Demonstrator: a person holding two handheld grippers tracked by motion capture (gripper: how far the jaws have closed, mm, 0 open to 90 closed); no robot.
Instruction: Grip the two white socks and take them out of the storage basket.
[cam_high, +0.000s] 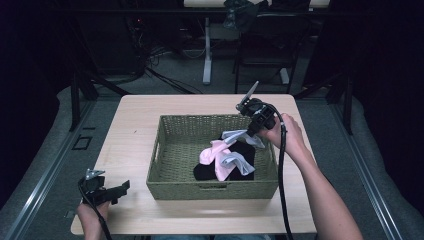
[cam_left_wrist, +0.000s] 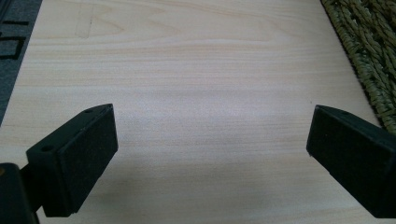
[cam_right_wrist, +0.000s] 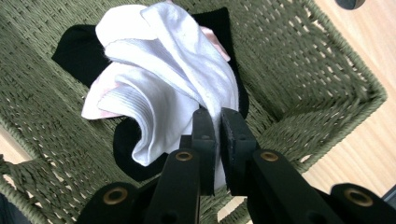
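Observation:
A green woven basket (cam_high: 172, 187) stands on the light wooden table. Inside lie a pink cloth (cam_high: 211, 156), a pale grey-white cloth (cam_high: 235, 161) and a black cloth (cam_high: 205, 172). My right gripper (cam_high: 248, 134) hangs over the basket's right side, shut on the pale cloth (cam_right_wrist: 163, 88), which trails down from its jaws. In the right gripper view the black cloth (cam_right_wrist: 79, 53) lies beneath on the basket floor (cam_right_wrist: 42, 135). My left gripper (cam_high: 117, 192) rests at the table's front left corner, jaws wide apart, with bare wood between its pads (cam_left_wrist: 88, 158).
The basket's wall (cam_left_wrist: 369, 60) shows at the right edge of the left gripper view. Beyond the table are a grey floor, a white table leg (cam_high: 207, 55) and dark chair legs. Bare tabletop (cam_high: 135, 125) lies left of the basket.

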